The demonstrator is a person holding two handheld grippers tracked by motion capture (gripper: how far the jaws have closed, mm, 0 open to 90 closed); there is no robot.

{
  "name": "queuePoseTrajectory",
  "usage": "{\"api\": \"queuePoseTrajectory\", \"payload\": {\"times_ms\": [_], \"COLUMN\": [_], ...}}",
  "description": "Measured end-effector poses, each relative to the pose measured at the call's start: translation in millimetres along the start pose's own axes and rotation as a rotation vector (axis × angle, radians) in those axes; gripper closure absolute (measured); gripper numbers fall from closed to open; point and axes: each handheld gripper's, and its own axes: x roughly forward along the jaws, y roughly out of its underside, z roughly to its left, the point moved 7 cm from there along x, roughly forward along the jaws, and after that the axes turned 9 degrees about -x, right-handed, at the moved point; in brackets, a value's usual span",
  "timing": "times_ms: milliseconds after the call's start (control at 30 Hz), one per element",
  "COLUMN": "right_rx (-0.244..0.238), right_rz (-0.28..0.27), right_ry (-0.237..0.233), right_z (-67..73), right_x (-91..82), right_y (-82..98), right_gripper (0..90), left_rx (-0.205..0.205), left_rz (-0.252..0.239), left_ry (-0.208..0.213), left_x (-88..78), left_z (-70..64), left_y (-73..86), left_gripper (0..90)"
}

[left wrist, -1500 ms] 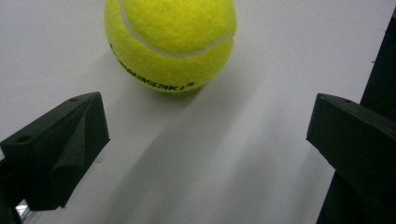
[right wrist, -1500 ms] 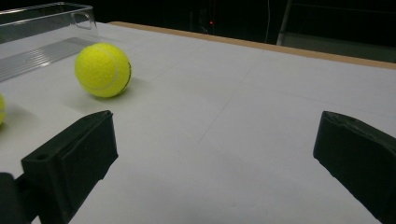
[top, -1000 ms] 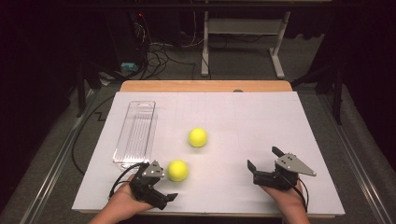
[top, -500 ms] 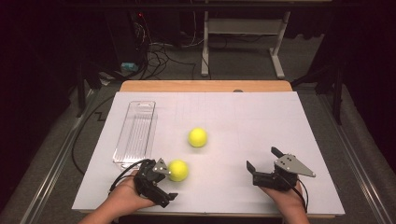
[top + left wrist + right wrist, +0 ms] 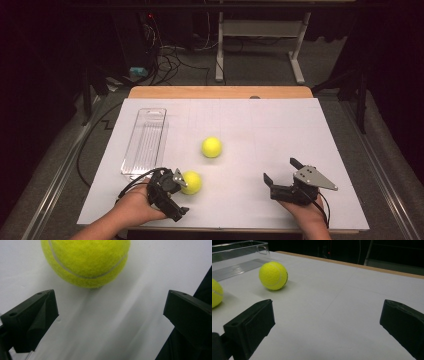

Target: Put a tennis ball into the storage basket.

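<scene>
The left gripper (image 5: 176, 196) sits near the table's front edge, at about 7 o'clock from the sheet's middle, its jaws spread wide. The near tennis ball (image 5: 191, 182) lies just beyond the jaw tips, at about 1 o'clock from that gripper; in the left gripper view the ball (image 5: 86, 261) rests on the white sheet ahead of the 2 black jaws, not between them and not touched by either.

A 2nd tennis ball (image 5: 212, 147) lies farther up the sheet, at about 1 o'clock from the 1st and apart from it. The clear plastic tray (image 5: 145, 140) lies lengthwise at about 10 o'clock from the near ball (its near end just beside the left hand (image 5: 134, 206)).

The right gripper (image 5: 281, 172) rests at about 5 o'clock on the sheet, jaws also spread with nothing between them. In the right gripper view both balls lie off toward 10 o'clock, the far one (image 5: 273, 275) whole, the near one (image 5: 216, 296) cut by the frame edge.
</scene>
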Motion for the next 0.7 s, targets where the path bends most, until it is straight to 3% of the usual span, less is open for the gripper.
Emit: {"api": "queuePoseTrajectory", "payload": {"times_ms": [500, 700], "right_rx": [-0.001, -0.001], "right_rz": [-0.001, -0.002], "right_ry": [-0.003, -0.004], "right_z": [0.8, 0.7], "right_x": [-0.1, -0.4], "right_y": [-0.3, -0.3], "right_gripper": [0.0, 0.0], "left_rx": [0.056, 0.06], "left_rz": [0.1, 0.114], "left_ry": [-0.008, -0.009], "left_x": [-11.4, -11.3], "left_z": [1.1, 3.0], "left_y": [-12.9, -18.3], "left_gripper": [0.5, 0.5]}}
